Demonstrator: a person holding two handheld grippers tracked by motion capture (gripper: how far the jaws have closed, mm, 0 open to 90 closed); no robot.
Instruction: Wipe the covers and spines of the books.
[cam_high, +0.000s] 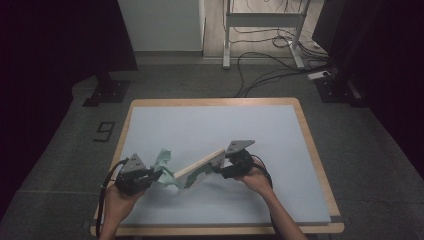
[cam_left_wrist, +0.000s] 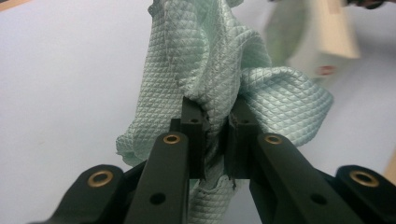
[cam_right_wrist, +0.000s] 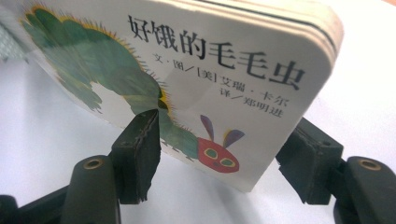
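Lower centre of the high view: the left gripper is clamped shut on a bunched mint-green cleaning cloth; the right gripper, jaws part open, pinches a board book across its thickness, tilted above the table.

Risks:
- Grip sits at the book's edge; wiping pressure could lever it loose.
- Loose cloth folds may snag a corner.

Cover text: "好饿的毛毛虫", "文·图/[美]艾瑞·卡尔", "译/郑明进"; caterpillar artwork.
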